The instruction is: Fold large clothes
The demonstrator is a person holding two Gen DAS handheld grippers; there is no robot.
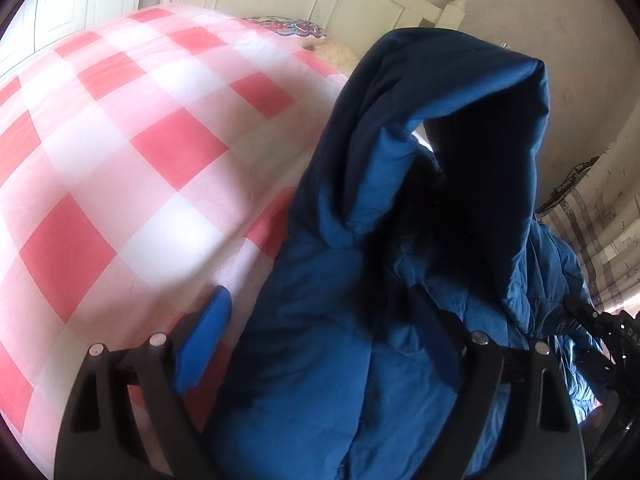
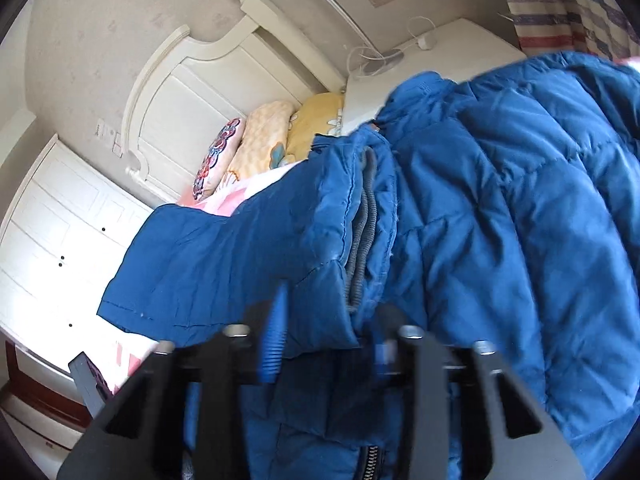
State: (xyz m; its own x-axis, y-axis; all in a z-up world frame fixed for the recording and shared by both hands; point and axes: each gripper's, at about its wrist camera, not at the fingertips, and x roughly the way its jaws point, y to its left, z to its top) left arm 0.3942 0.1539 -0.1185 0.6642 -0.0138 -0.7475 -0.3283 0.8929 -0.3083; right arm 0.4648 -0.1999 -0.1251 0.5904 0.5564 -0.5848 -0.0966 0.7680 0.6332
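Nearest the lens in the right wrist view, the right claw [image 2: 324,344] has its jaws drawn in close on a thick front edge of the blue padded jacket [image 2: 480,208], by the zip and grey ribbed lining; the pads appear to press the fabric, though blur at lower centre leaves full contact uncertain. Left claw [image 1: 320,336] stands wide, with one blue pad [image 1: 204,340] visible at lower left of its frame and jacket fabric bulging between the fingers; nothing is clamped.

Beyond both claws, the jacket lies partly on the bed [image 1: 120,160], over the pink-and-white checked cover, with a portion raised and draped, forming a dark hollow at centre right of the left view. Pillows [image 2: 260,140] sit further off against the white headboard [image 2: 192,80] at upper left of the right view.

Assessment: garment is soft, bulky and quilted, likely light for its size, with a smooth shell liable to slip. Best holds are stitched hems, zip edge or seams, taken deep.
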